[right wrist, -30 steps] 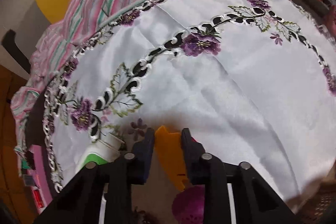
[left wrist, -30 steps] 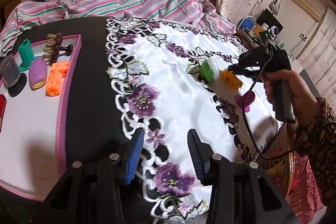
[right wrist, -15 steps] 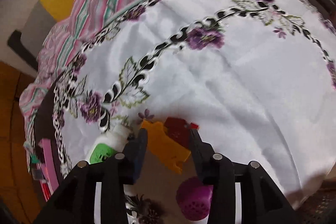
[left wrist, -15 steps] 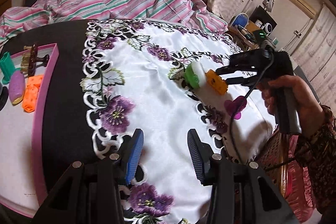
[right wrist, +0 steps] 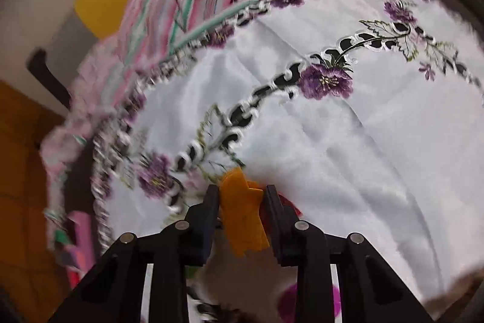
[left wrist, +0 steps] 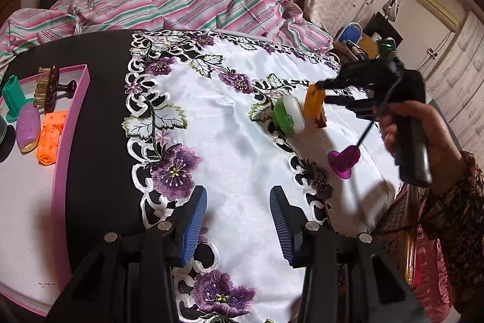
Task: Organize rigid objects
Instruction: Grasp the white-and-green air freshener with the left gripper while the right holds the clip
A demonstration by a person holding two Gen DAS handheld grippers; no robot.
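Note:
My right gripper (right wrist: 242, 194) is shut on an orange plastic piece (right wrist: 243, 217) with a red part behind it. In the left wrist view the right gripper (left wrist: 325, 93) holds that orange piece (left wrist: 314, 105) just above the white embroidered cloth (left wrist: 230, 141), next to a green-and-white round container (left wrist: 287, 117) lying on its side. A purple heart-shaped object (left wrist: 345, 161) lies on the cloth nearer me. My left gripper (left wrist: 239, 220) is open and empty over the cloth's near edge. A pink-rimmed tray (left wrist: 60, 147) at the left holds several sorted items.
In the tray lie orange blocks (left wrist: 51, 138), a purple oval (left wrist: 28, 126), a green piece (left wrist: 13, 99) and a brown hair clip (left wrist: 51, 87). A striped pink cloth (left wrist: 181, 8) is bunched at the table's far side. The right gripper's cable (left wrist: 367, 129) hangs over the cloth.
My right gripper opened briefly, then shut again on the orange piece and lifted it, tilting it upright. The left gripper shifted but stayed open.

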